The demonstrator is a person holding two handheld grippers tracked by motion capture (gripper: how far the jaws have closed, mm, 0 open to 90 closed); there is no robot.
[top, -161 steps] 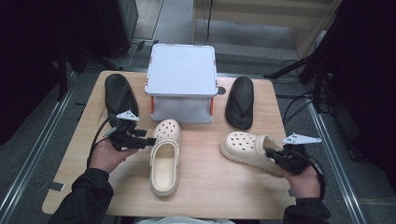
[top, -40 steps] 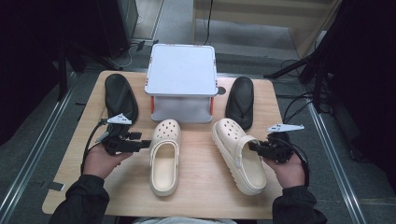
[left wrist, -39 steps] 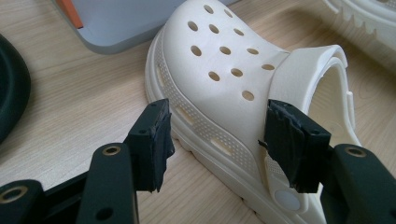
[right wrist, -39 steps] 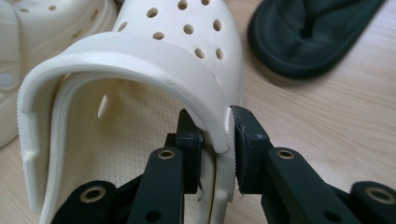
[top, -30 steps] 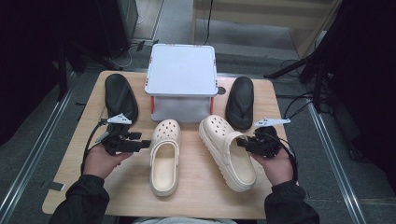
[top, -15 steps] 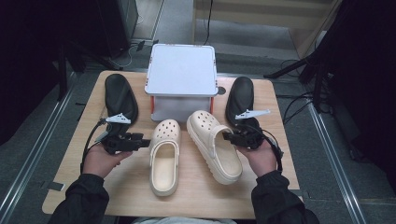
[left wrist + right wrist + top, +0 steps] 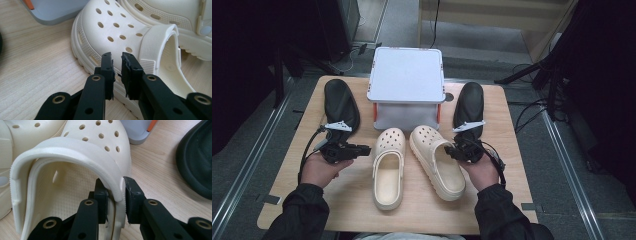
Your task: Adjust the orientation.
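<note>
the right tool is pinching the right clog's side wall, pairing it beside the left clog, while the left tool, jaws nearly together after closing, is gripping nothing.

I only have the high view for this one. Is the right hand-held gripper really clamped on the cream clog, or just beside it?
Observer: Clamped. In the right gripper view, the right hand-held gripper has one jaw inside the right clog and one outside, with the pads pressing on the wall at the rim of its opening.
Operator: And the left one, is it holding anything?
Observer: No. The left hand-held gripper has just been closing its jaws. A narrow gap remains, with nothing between them.
Operator: Where is it pointing?
Observer: At the side of the left clog, low near the sole edge. I cannot tell whether it touches.
</note>
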